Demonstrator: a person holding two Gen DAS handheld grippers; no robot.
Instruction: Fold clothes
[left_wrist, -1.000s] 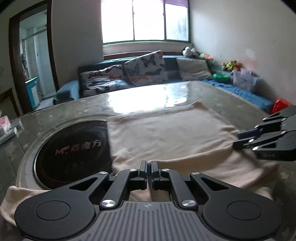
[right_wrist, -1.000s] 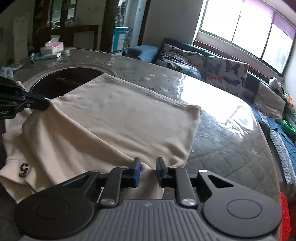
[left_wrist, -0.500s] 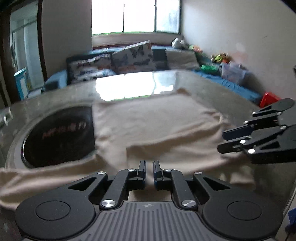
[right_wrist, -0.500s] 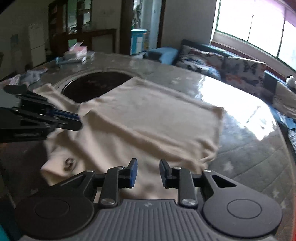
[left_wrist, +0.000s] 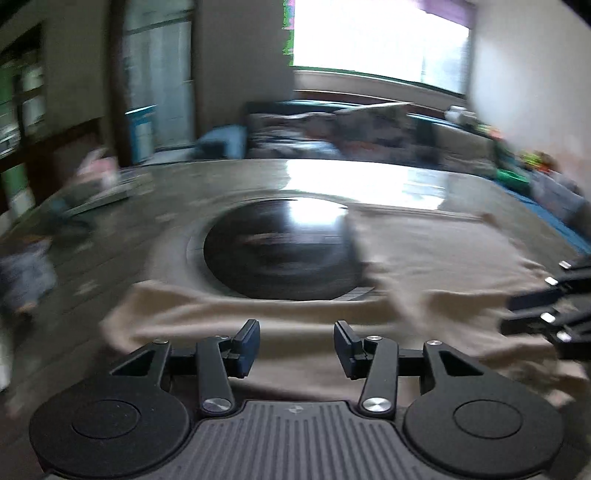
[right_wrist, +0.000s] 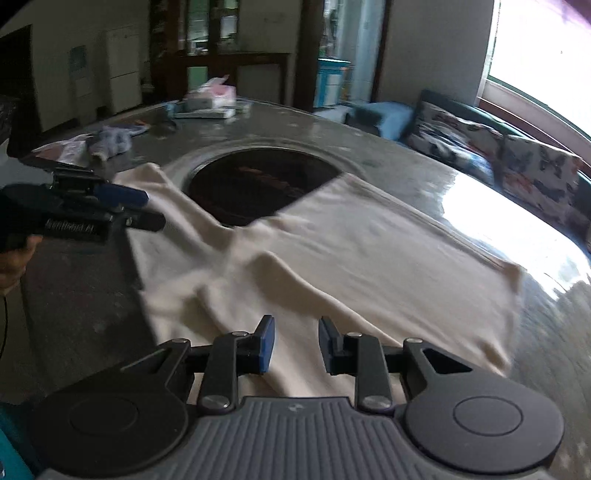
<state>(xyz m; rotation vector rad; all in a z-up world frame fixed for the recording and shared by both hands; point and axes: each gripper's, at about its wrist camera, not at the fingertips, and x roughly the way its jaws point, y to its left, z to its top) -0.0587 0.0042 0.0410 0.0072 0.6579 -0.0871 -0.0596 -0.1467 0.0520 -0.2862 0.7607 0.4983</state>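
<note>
As the left gripper (left_wrist: 296, 345) was opening, empty, the shirt (right_wrist: 332, 266) lay part-folded.
Right gripper (right_wrist: 293, 345) gaped slightly, holding nothing; rumpled folds ahead remained.

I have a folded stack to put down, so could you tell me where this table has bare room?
Bare tabletop lies between the cream garment and the sofa. The far corner is crowded: tissue box, crumpled cloth.
</note>
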